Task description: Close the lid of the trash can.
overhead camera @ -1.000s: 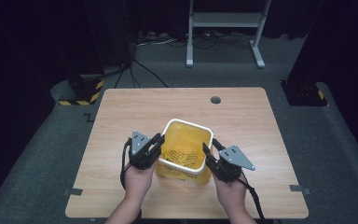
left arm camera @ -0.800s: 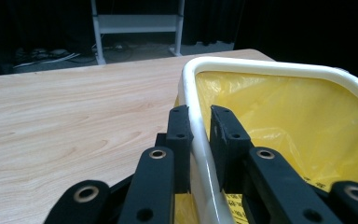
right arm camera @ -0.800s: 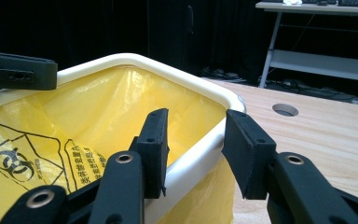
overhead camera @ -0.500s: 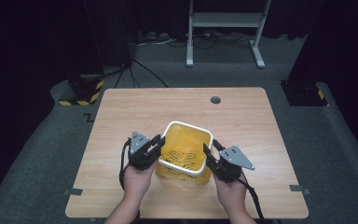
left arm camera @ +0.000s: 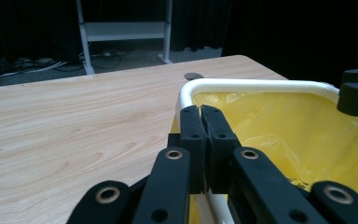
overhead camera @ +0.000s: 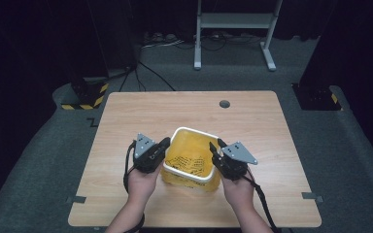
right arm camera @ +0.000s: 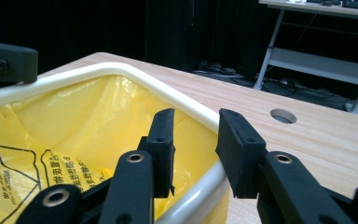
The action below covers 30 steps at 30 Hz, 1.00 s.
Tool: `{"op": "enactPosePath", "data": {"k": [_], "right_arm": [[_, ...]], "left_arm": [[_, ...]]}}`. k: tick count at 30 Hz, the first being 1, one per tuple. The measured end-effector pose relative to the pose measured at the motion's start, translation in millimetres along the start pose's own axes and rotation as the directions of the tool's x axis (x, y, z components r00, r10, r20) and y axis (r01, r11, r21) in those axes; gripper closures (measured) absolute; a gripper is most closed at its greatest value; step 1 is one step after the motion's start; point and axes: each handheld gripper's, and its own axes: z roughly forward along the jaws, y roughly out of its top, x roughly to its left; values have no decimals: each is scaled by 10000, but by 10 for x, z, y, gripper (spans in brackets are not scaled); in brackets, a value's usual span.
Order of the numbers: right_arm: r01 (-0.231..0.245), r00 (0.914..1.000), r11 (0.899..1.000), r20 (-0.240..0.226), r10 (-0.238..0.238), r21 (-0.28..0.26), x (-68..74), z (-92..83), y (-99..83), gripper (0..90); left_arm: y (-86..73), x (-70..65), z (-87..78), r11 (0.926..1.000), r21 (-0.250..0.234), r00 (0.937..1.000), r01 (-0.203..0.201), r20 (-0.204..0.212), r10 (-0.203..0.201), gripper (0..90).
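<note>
- Left gripper [overhead camera: 161,145] at the bin's [overhead camera: 190,133] left rim, jaws just closed together on the yellow liner [left arm camera: 279,121].
- Right gripper [right arm camera: 196,140] astride the bin's right rim, jaws closing, still apart.
- Gripper views show liner print [right arm camera: 23,172].

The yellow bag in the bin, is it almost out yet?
Not yet. The yellow bag already lines the white-rimmed bin. The left gripper has just pinched shut at its edge; the right gripper straddles the rim, jaws closing but apart. Any lifting is still left.

We are looking at a lab-like recording space: black curtains [overhead camera: 39,39] enclosing a wooden table [overhead camera: 252,131], grey carpet [overhead camera: 43,160], hazard-striped stand bases [overhead camera: 85,103], loose cables [overhead camera: 160,41].
</note>
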Motion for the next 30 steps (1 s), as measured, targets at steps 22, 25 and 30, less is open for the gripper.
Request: {"op": "enactPosePath", "data": {"k": [22, 25, 30], "right_arm": [[-238, 9989, 9992, 387, 250, -321, -159, -388, -118, 538], [-387, 9979, 9992, 522, 393, -113, -202, -412, -231, 506], [-429, 9982, 9988, 428, 419, 248, -226, -467, -354, 446]], "left_arm": [[-41, 240, -201, 9991, -290, 9995, -304, 58, 306, 601], [-129, 307, -203, 9981, 43, 9980, -612, -139, 613, 557], [-315, 440, -110, 9930, 866, 9968, -802, 20, 803, 521]]}}
